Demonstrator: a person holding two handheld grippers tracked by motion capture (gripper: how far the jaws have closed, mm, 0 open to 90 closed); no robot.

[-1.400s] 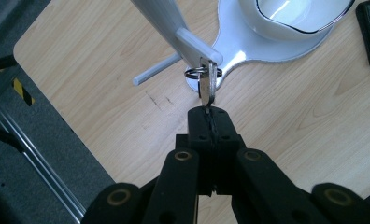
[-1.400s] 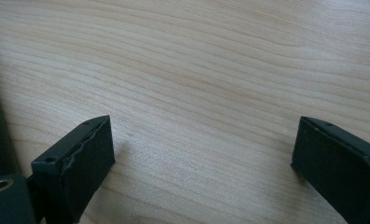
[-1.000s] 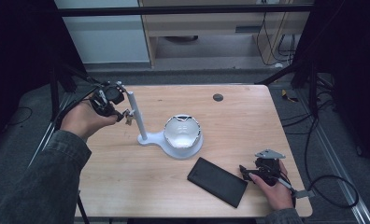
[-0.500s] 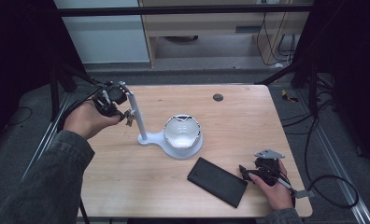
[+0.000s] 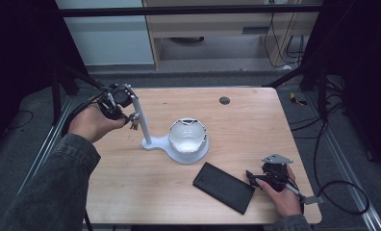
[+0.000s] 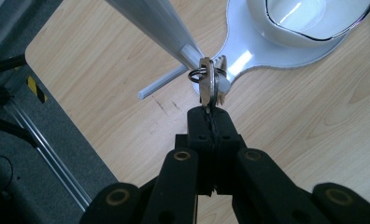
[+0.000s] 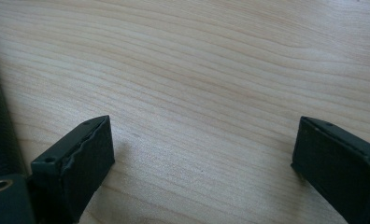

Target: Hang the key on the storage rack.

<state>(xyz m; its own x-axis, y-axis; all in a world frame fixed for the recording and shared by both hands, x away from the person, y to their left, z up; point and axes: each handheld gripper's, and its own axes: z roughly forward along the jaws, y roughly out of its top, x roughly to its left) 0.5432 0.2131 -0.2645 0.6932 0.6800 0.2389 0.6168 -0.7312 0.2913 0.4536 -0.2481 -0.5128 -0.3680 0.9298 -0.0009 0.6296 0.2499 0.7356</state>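
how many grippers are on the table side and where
2: the left gripper at the table's left edge, shut on keys beside the white stand's pole; the right gripper lower right, open, beside the black case.

So the keys (image 6: 210, 84) sit pinched right at the left gripper's (image 6: 211, 112) fingertips, ring against the stand's pole (image 6: 150, 21); bowl (image 6: 309, 18) beyond them, phone (image 5: 224, 186) just left of the right gripper's (image 5: 256, 177) fingers.

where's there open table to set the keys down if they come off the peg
Bare wood: the far right, between the bowl and the round hole; also the near left, between the sleeve and the black slab. Crowded: the middle, around the white stand and keys.
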